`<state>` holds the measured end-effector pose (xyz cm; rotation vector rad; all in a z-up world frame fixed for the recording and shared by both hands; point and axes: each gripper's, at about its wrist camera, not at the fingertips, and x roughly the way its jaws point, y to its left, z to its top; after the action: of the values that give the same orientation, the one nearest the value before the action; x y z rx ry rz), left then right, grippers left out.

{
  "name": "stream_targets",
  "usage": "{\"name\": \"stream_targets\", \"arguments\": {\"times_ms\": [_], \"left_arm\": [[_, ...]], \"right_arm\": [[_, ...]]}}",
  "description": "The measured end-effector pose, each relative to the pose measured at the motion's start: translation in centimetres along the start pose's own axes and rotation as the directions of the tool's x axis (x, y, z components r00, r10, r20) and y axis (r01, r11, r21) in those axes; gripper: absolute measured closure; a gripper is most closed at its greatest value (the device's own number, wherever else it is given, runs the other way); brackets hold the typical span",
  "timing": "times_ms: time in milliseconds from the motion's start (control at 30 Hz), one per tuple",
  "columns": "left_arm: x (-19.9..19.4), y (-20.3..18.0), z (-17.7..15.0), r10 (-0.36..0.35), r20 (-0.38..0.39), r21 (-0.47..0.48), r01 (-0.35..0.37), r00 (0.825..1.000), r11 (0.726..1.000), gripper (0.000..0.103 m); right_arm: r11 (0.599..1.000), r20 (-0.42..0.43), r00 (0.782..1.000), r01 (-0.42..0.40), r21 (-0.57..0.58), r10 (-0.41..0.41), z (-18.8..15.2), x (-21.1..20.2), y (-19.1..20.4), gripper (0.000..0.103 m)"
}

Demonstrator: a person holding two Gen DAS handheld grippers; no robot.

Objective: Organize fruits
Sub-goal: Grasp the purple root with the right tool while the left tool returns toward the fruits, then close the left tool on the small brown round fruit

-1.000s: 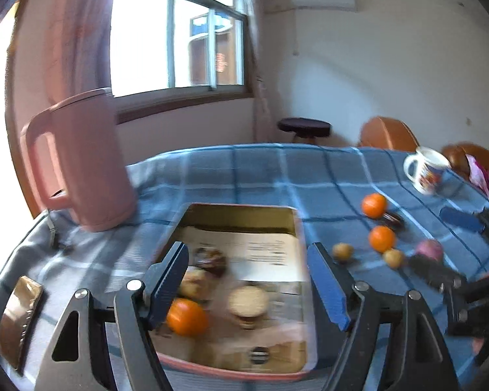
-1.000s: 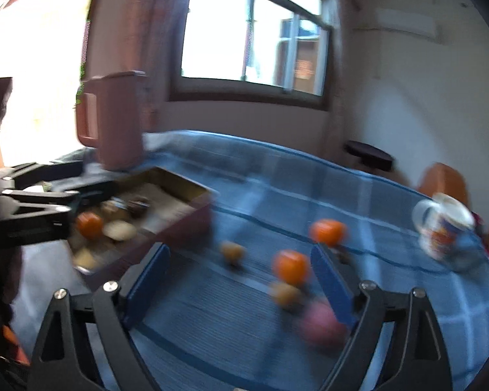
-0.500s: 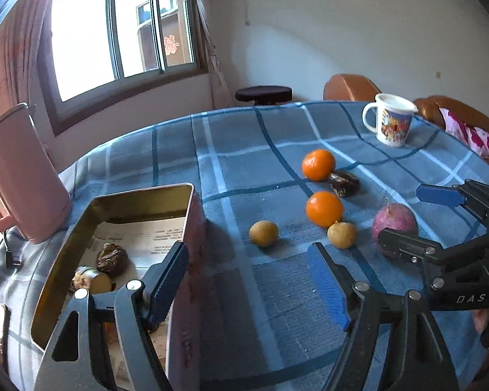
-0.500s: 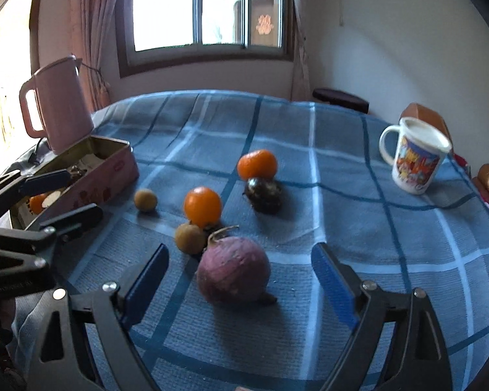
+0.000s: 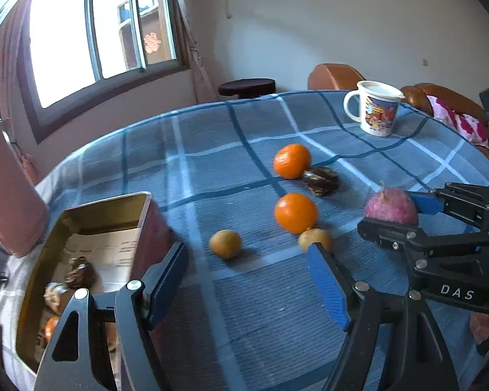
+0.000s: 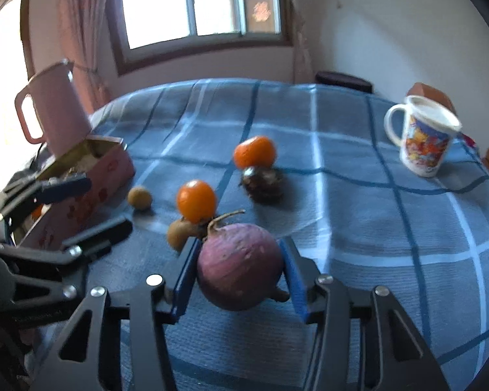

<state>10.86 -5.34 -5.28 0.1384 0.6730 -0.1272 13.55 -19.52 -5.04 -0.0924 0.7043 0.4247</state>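
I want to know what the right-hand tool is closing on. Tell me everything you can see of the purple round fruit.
The purple round fruit is dull reddish-purple with a faintly streaked, matte skin and a curled brown stalk on top. It rests on the blue checked tablecloth, nearest of the loose fruits. The right tongs have just been closing around it; their blue pads sit against its two sides. A small tan fruit lies just behind it to the left; whether they touch is unclear.
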Motion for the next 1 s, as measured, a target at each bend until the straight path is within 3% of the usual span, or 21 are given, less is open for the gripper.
{"name": "stream_targets", "arguments": {"times_ms": [200, 300, 400, 567, 633, 700, 1000], "left_arm": [[2.0, -1.1, 0.9, -0.08, -0.056, -0.022, 0.079, 0.995, 0.997, 0.027], [3.0, -1.8, 1.1, -0.103, -0.088, -0.017, 0.102, 0.991, 0.995, 0.044], [3.7, -2.4, 1.2, -0.147, -0.114, -0.025, 0.145, 0.983, 0.989, 0.05], [4.4, -3.4, 1.6, -0.154, -0.133, -0.01, 0.154, 0.979, 0.988, 0.056], [4.6, -3.4, 1.6, -0.169, -0.147, -0.021, 0.168, 0.975, 0.986, 0.068], [4.8, -3.5, 1.5, -0.184, -0.16, -0.022, 0.182, 0.97, 0.983, 0.074], [4.0, -2.7, 1.6, -0.201, -0.11, -0.054, 0.197, 0.973, 0.979, 0.074]], "right_arm": [[0.991, 0.027, 0.998, 0.045, 0.128, -0.049, 0.1, -0.6, -2.5, 0.05], [0.985, 0.037, 0.998, 0.035, 0.169, -0.042, 0.1, -0.8, -3.4, 0.05], [0.984, 0.043, 0.998, 0.044, 0.173, -0.052, 0.1, -1.0, -3.4, 0.05], [0.988, 0.029, 0.998, 0.058, 0.143, -0.063, 0.2, -0.8, -2.7, 0.05], [0.989, 0.029, 0.998, 0.058, 0.137, -0.063, 0.1, -0.7, -2.6, 0.05], [0.989, 0.025, 0.998, 0.055, 0.138, -0.059, 0.1, -0.6, -2.7, 0.05], [0.99, 0.038, 0.998, 0.051, 0.133, -0.056, 0.1, -0.6, -2.5, 0.05]]}}
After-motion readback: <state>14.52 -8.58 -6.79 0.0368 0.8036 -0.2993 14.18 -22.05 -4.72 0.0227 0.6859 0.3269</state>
